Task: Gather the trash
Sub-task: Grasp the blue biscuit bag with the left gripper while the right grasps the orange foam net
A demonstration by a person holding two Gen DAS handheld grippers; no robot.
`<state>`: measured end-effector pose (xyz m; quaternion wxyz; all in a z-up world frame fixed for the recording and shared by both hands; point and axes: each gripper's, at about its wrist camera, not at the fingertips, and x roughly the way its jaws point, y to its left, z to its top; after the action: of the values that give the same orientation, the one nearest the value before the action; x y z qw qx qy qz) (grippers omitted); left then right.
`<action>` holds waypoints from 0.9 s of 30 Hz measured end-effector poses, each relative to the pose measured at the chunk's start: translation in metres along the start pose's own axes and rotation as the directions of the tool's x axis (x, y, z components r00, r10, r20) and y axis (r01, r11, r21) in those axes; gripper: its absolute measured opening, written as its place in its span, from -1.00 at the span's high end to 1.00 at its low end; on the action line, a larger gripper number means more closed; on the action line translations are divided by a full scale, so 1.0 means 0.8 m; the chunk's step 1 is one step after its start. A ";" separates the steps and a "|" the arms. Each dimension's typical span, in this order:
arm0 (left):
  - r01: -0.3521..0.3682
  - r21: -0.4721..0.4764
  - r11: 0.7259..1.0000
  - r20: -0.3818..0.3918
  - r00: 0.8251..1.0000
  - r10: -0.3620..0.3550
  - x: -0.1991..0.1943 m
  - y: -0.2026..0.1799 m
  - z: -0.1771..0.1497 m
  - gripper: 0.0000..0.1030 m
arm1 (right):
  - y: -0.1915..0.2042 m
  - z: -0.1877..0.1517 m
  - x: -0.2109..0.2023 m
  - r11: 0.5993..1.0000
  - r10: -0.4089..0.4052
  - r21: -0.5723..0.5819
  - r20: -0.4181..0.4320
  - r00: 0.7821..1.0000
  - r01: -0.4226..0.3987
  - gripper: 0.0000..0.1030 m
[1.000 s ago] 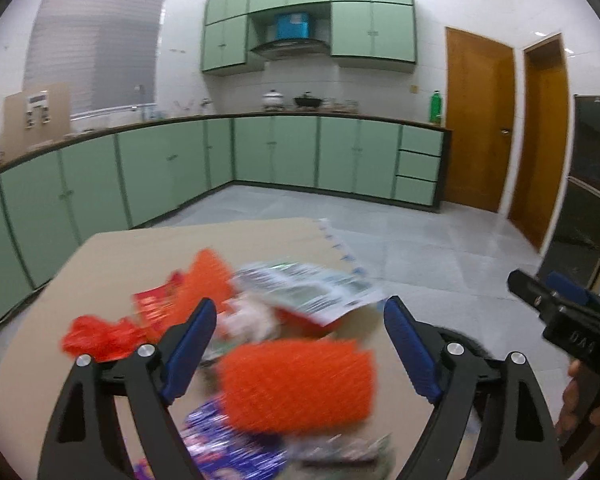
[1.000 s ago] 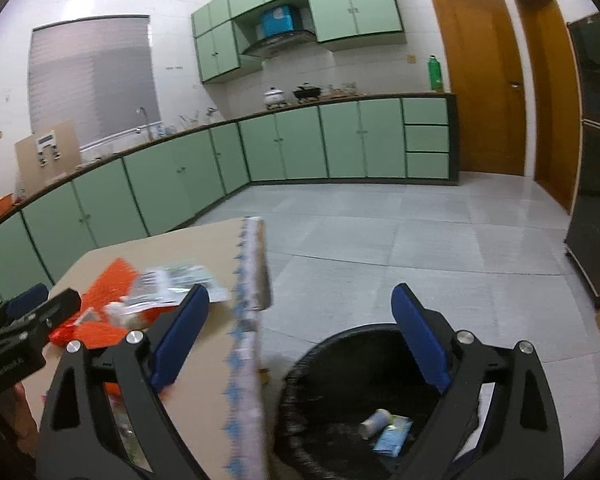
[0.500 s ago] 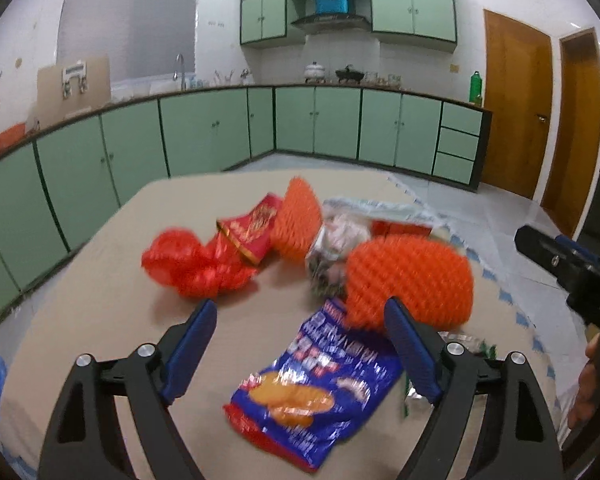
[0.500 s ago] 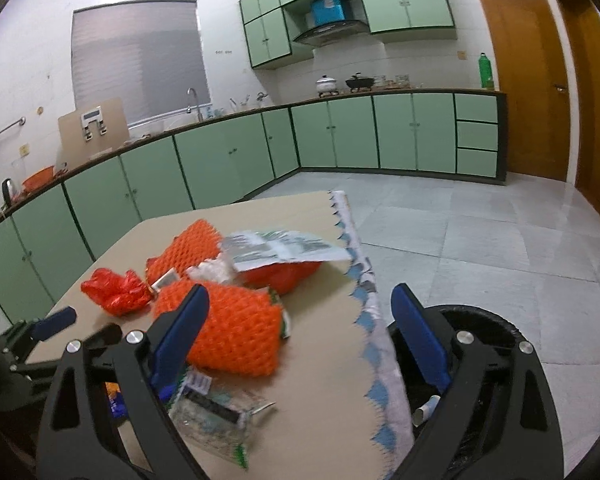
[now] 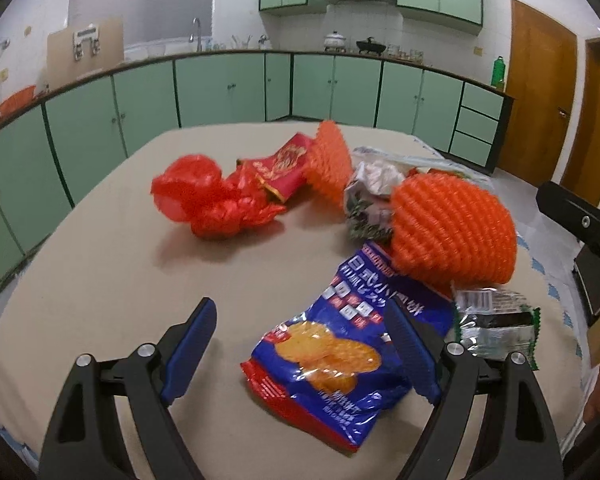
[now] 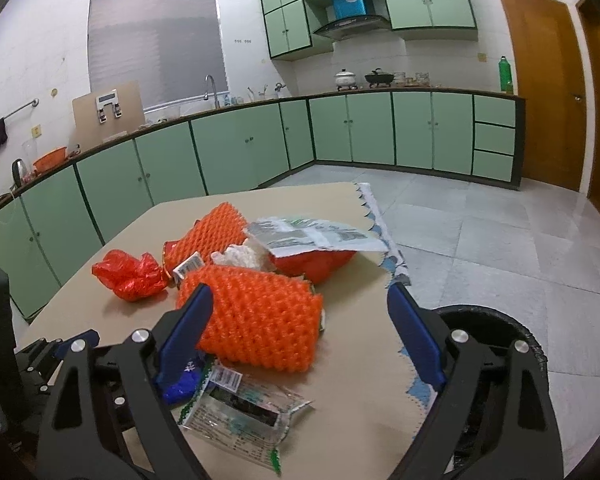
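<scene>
Trash lies heaped on a beige-covered table [image 5: 100, 260]. My left gripper [image 5: 300, 344] is open and hangs low over a blue snack bag [image 5: 340, 340], its right finger above the bag's edge. Beyond the bag lie an orange foam net [image 5: 452, 228], a red plastic bag [image 5: 204, 200], a red packet [image 5: 280, 168] and a clear-green wrapper [image 5: 496, 328]. My right gripper [image 6: 298, 308] is open with its jaws closing slightly. The orange foam net [image 6: 260, 320] sits just ahead between its fingers, untouched. A clear wrapper [image 6: 240, 404] lies below it.
A black trash bin [image 6: 496, 344] stands on the tiled floor off the table's right edge [image 6: 396, 272]. A second orange net [image 6: 216, 232] and a white wrapper [image 6: 316, 236] lie farther back. Green cabinets line the walls. The left gripper's body [image 6: 60, 348] sits at the lower left.
Both views have swung left and down, from the bin and floor onto the trash pile. My left gripper has sunk toward the blue snack bag. My right gripper now faces the orange net.
</scene>
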<state>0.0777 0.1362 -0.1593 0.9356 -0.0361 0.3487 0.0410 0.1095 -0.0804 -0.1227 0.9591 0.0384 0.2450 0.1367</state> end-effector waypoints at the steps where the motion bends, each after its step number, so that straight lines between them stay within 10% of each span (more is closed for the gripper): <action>1: 0.006 -0.007 1.000 -0.010 1.000 -0.006 0.002 0.002 -0.001 -0.63 | 0.002 0.000 0.002 1.000 0.002 -0.004 -0.004 1.000 -0.002 -0.67; 15: 0.068 -0.037 0.997 -0.049 0.996 -0.070 0.009 -0.001 -0.008 -0.60 | 0.012 -0.015 0.029 0.999 0.006 -0.036 -0.081 0.997 -0.009 -0.59; 20: 0.055 -0.020 0.998 -0.043 0.998 -0.056 0.006 -0.009 -0.009 -0.21 | 0.013 -0.021 0.037 0.999 0.010 -0.039 -0.113 0.994 -0.015 -0.54; 27: -0.017 -0.033 0.999 -0.023 1.000 0.017 0.006 0.002 -0.009 0.85 | 0.004 -0.021 0.043 1.000 0.018 -0.012 -0.133 0.991 -0.020 -0.51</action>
<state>0.0762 0.1370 -0.1677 0.9305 -0.0490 0.3590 0.0543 0.1295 -0.0674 -0.1532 0.9396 0.0254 0.3068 0.1496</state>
